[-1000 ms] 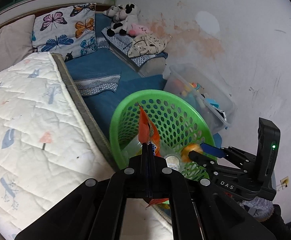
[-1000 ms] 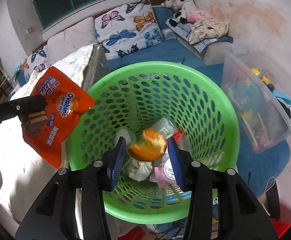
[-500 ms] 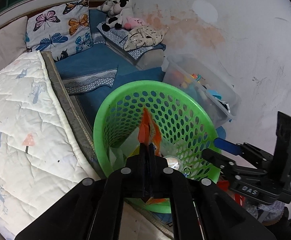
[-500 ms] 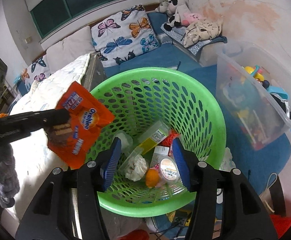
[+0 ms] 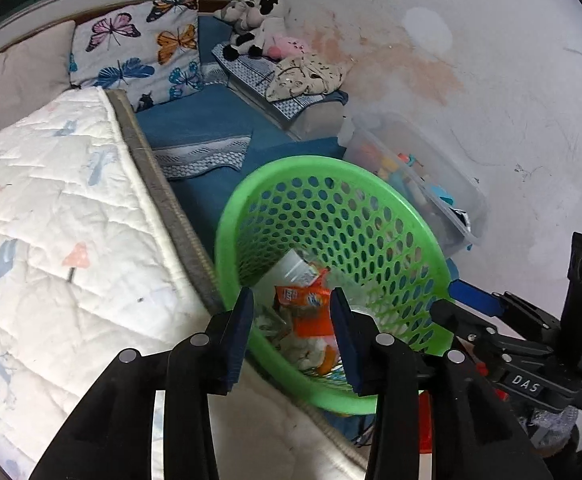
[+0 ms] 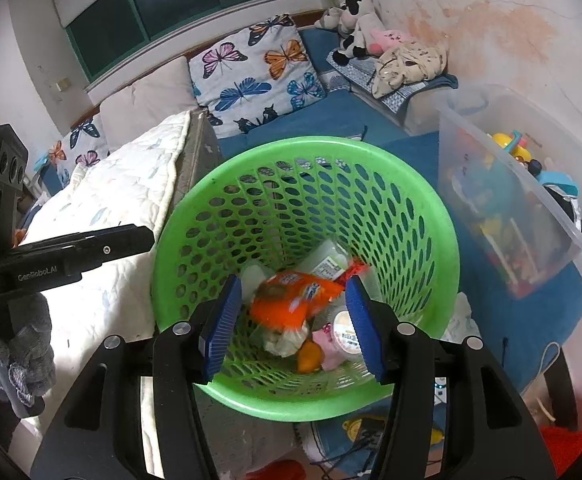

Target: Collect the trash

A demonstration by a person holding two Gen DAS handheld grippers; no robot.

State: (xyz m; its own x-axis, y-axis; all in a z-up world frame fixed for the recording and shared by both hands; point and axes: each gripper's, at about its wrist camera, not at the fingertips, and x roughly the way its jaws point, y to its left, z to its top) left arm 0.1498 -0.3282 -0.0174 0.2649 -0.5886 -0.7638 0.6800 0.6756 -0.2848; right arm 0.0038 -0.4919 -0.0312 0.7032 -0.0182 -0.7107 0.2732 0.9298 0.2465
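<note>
Orange foil snack wrapper [image 6: 291,300] no longer pinched in left gripper [image 5: 291,320]; now lying loose inside round green perforated plastic basket [image 6: 443,240], on top of other trash near the basket's front wall, clear of the rim

Left gripper: jaws opening, blue pads apart, nothing between them, poised above the basket's near rim beside the edge of the white quilted mattress [image 5: 51,220]

Right gripper [image 6: 291,320]: jaws opening, empty, hovering over the basket mouth; orange peel piece [image 6: 309,356] also released, resting at the basket bottom beside a small pink cup [image 6: 341,340]

Meaning for task: both items deposited, both grippers free for next pickup

Clear plastic toy bin [image 6: 531,208] beside basket, untouched
</note>
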